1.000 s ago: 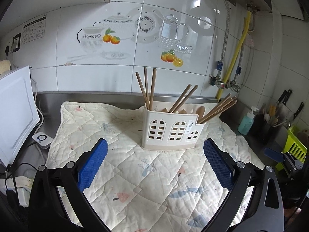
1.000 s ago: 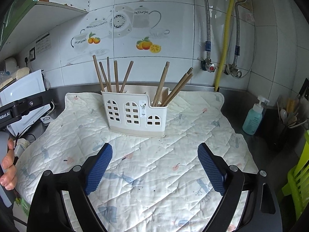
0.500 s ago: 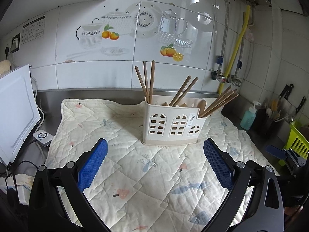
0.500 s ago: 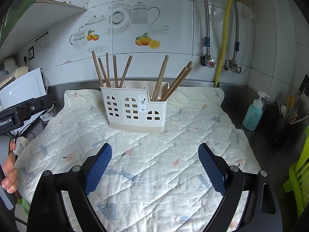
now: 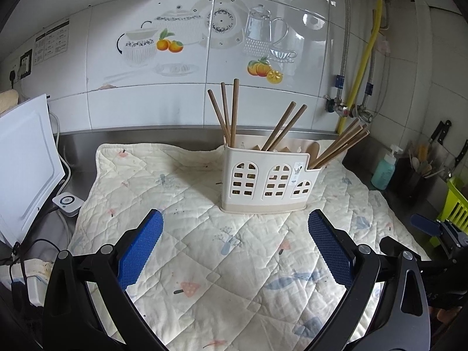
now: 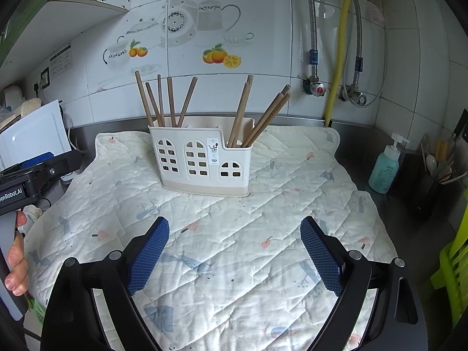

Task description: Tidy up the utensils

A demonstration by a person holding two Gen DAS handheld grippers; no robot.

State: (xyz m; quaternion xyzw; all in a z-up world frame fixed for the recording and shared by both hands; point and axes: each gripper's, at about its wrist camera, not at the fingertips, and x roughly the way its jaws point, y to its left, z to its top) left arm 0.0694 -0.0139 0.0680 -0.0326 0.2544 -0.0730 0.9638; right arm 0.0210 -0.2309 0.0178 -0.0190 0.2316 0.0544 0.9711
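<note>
A cream utensil holder (image 5: 264,181) with window-shaped cutouts stands upright on a quilted mat (image 5: 204,234); it also shows in the right wrist view (image 6: 201,161). Several brown wooden chopsticks (image 5: 229,111) stand in its compartments, some upright at the left, others leaning right (image 6: 263,117). My left gripper (image 5: 234,245) is open and empty, held above the mat in front of the holder. My right gripper (image 6: 234,251) is open and empty, also in front of the holder, well short of it.
A white board (image 5: 23,158) leans at the left with a small white device (image 5: 65,203) and cables. A teal soap bottle (image 6: 386,166), a dark utensil pot (image 6: 433,181) and a green rack (image 6: 456,263) stand at the right. Pipes (image 6: 339,46) run down the tiled wall.
Both grippers have drawn back and risen slightly from the holder, which now sits a little farther off in both views. Jaws stay open. The chopsticks have not moved.
</note>
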